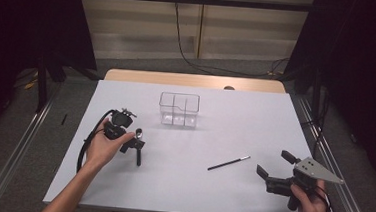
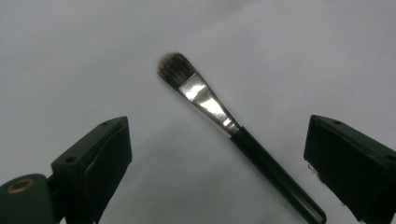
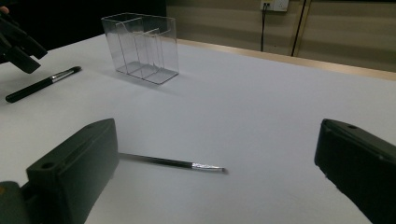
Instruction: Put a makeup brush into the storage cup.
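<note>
Now reaching: L gripper (image 2: 215,154) jaws apart, straddling makeup brush (image 2: 233,133) flat on table (image 1: 220,188), left of clear organizer (image 1: 178,109). R gripper (image 3: 215,186) also spread, near thin brush (image 3: 173,162). Next: drop, clamp handle.

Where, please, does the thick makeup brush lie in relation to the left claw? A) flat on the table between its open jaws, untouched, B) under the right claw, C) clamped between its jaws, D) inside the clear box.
A: in the left gripper view the thick makeup brush lies flat on the table, between the wide-open jaws of the left claw, touching neither.
</note>
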Available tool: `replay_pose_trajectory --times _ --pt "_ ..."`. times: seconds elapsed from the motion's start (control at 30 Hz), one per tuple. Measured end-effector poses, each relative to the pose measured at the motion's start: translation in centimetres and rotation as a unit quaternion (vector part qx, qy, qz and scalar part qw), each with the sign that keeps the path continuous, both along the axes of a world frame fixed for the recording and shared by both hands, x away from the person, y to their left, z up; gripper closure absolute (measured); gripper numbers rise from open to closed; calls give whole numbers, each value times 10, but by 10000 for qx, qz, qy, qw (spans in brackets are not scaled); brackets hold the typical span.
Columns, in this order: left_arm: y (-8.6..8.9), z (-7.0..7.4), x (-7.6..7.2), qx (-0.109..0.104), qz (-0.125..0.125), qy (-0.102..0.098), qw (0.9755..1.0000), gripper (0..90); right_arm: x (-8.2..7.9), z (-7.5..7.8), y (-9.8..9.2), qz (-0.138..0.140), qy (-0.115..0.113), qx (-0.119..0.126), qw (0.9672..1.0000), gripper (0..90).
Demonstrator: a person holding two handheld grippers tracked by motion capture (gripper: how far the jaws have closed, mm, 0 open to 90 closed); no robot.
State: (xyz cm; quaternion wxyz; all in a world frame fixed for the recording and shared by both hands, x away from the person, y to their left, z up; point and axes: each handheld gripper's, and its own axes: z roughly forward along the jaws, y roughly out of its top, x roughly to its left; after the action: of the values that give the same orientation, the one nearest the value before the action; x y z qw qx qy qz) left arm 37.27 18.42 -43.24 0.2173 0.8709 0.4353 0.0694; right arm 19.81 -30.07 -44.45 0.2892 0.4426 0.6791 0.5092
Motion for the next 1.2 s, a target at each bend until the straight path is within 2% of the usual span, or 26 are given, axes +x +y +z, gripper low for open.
replay_pose_trajectory --times 0.03,0.07,0.13,0.23,0.27,0.43,0.47,0.5,0.53,0.67,0.73,0.9,1.07,1.2 --pt "-2 0 0 -24 81 58 9999 77 0 0 0 3 -3 -3 10000 0" --pt "-3 -1 2 45 40 74 10000 77 0 0 0 8 -2 -8 10000 0" --pt "-6 -2 4 120 134 160 9997 77 0 0 0 11 -3 -22 10000 0" --pt "-7 -2 6 170 119 215 9996 93 0 0 -1 14 -21 -50 10000 0" --pt "-9 -2 8 267 175 244 9992 97 0 0 -1 3 -2 -29 10000 0" --pt "-12 -3 11 323 191 297 9989 87 0 0 0 21 0 -28 10000 0" --pt "-11 -2 12 387 160 306 9987 84 0 0 0 32 18 -37 10000 0" --pt "-13 -5 12 412 150 398 9982 75 0 0 0 32 20 -36 10000 0" --pt "-13 -6 12 500 182 412 9977 74 0 0 0 35 21 -39 10000 0" --pt "-15 -8 13 522 179 428 9976 74 0 0 0 29 34 -41 10000 0" --pt "-17 -8 13 702 115 404 9966 75 0 -1 0 37 52 -64 10000 0" --pt "-20 -9 15 742 88 450 9962 97 0 -1 0 60 47 -84 9999 0" --pt "-25 -11 18 815 92 525 9952 69 0 -1 0 78 53 -90 9999 0" --pt "-26 -12 18 868 129 608 9943 92 0 -1 0 78 56 -96 9999 0"
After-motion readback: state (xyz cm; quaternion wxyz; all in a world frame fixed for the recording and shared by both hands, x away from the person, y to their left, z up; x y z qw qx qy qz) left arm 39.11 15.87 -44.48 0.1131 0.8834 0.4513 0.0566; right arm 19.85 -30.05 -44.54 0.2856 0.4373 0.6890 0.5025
